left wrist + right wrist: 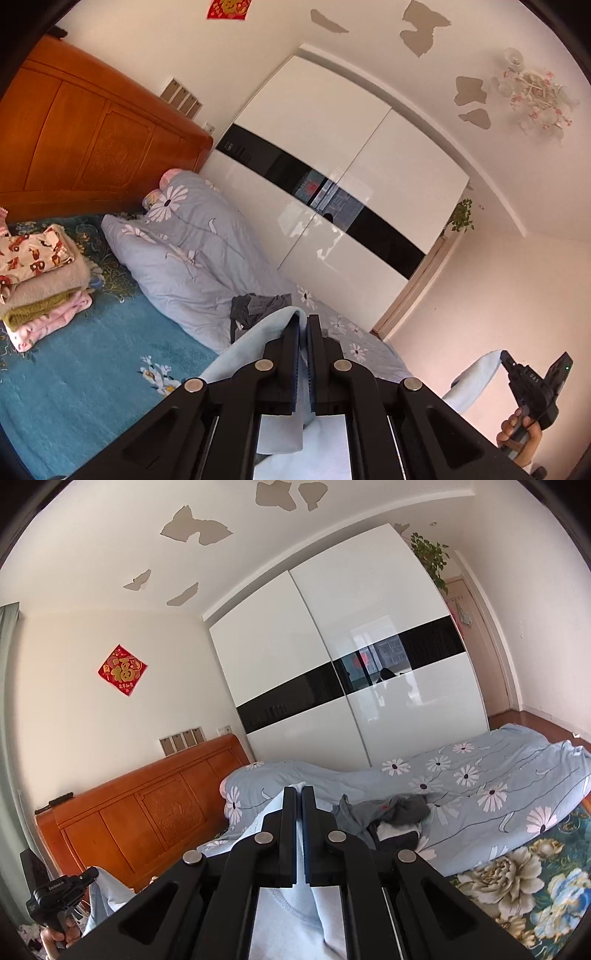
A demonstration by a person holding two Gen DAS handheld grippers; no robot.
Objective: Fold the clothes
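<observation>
The left gripper (303,325) and right gripper (299,794) are each pinched tight on the light blue shirt (255,332), held up above the near bed (92,369); it looks soft and floppy, so edges are best to hold.

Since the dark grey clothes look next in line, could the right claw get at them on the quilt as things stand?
Probably not yet: the right claw is shut on the light blue garment, as is the left claw. The dark grey clothes lie uncovered on the quilt.
</observation>
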